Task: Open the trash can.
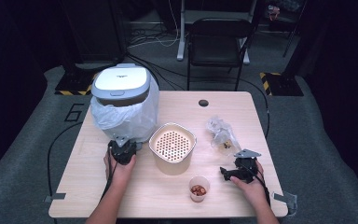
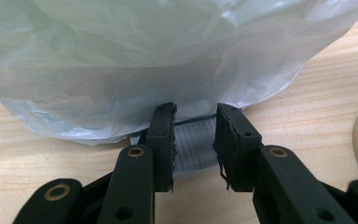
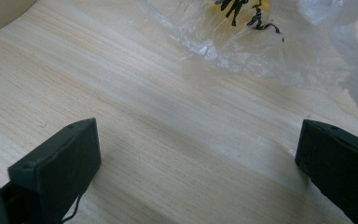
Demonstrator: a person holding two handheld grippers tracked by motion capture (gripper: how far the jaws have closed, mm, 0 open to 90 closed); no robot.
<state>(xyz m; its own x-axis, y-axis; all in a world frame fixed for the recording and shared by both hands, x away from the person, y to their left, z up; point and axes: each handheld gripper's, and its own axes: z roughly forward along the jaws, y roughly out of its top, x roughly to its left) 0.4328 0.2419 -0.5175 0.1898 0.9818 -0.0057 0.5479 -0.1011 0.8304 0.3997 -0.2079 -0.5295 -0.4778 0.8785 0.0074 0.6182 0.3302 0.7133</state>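
The left claw, nearly closed with a narrow empty gap, is set over the ribbed pedal under the bagged bin just ahead; pressing it seems next. The right claw is held wide open, crumpled wrapper ahead.

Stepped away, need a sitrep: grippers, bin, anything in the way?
Left gripper jaws narrowly apart at pedal. Right gripper wide open, empty, near small bag. Bin lid down. Liner drapes just above pedal.
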